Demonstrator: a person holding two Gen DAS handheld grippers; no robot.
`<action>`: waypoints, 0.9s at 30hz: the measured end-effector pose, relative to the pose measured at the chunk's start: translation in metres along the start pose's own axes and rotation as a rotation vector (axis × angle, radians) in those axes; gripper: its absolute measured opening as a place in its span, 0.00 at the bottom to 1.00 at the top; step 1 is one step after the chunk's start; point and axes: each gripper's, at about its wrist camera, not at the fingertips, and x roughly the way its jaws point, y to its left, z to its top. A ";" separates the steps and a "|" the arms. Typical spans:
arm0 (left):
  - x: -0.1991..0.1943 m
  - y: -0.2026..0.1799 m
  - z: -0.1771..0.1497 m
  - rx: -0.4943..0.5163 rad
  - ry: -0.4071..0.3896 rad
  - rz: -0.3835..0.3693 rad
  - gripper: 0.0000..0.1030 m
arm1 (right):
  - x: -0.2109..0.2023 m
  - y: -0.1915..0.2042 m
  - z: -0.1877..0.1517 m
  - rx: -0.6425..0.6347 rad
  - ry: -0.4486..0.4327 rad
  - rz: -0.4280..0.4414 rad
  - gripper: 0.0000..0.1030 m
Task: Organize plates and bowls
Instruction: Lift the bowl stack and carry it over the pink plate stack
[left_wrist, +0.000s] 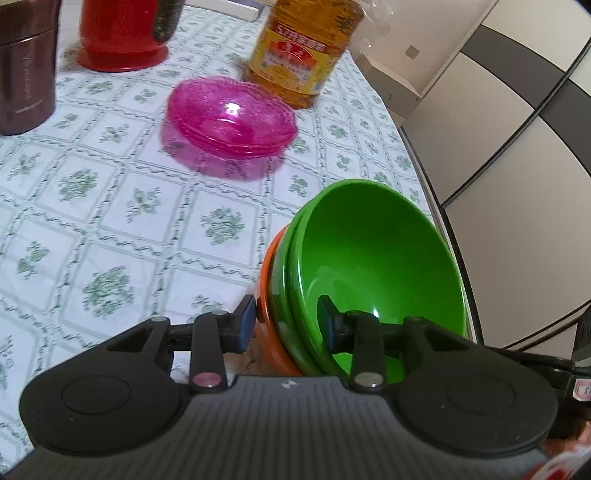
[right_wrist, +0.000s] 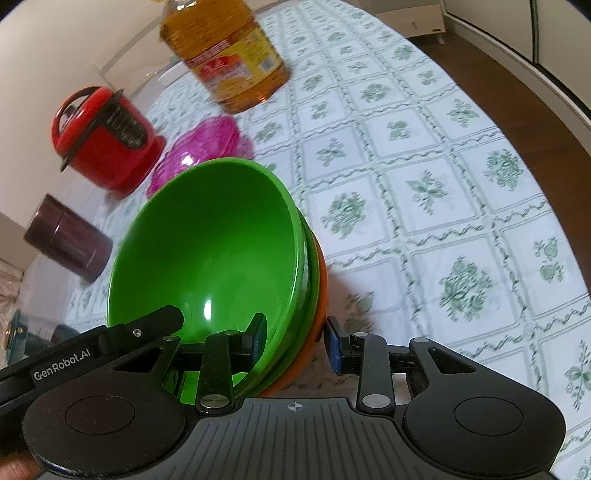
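Note:
A stack of nested bowls, green ones (left_wrist: 373, 266) inside an orange one (left_wrist: 267, 295), is held between both grippers above the table. My left gripper (left_wrist: 288, 321) is shut on the stack's rim, one finger outside the orange bowl and one inside the green. My right gripper (right_wrist: 295, 338) is shut on the opposite rim of the same stack (right_wrist: 221, 251). A stack of pink translucent plates (left_wrist: 232, 114) lies on the tablecloth beyond; it also shows in the right wrist view (right_wrist: 207, 147).
A large oil bottle (left_wrist: 306, 51), a red rice cooker (left_wrist: 122, 33) and a dark brown canister (left_wrist: 26, 74) stand at the back of the table. The floral tablecloth (left_wrist: 110, 221) covers the table; its edge curves at the right (left_wrist: 417, 155).

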 end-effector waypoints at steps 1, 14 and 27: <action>-0.004 0.003 -0.001 -0.004 -0.004 0.002 0.31 | 0.000 0.003 -0.002 -0.004 0.002 0.004 0.33; -0.037 0.037 -0.010 -0.048 -0.043 0.013 0.30 | 0.000 0.042 -0.020 -0.070 0.007 0.018 0.33; -0.046 0.066 0.005 -0.095 -0.062 0.012 0.30 | 0.014 0.073 -0.017 -0.119 0.020 0.027 0.33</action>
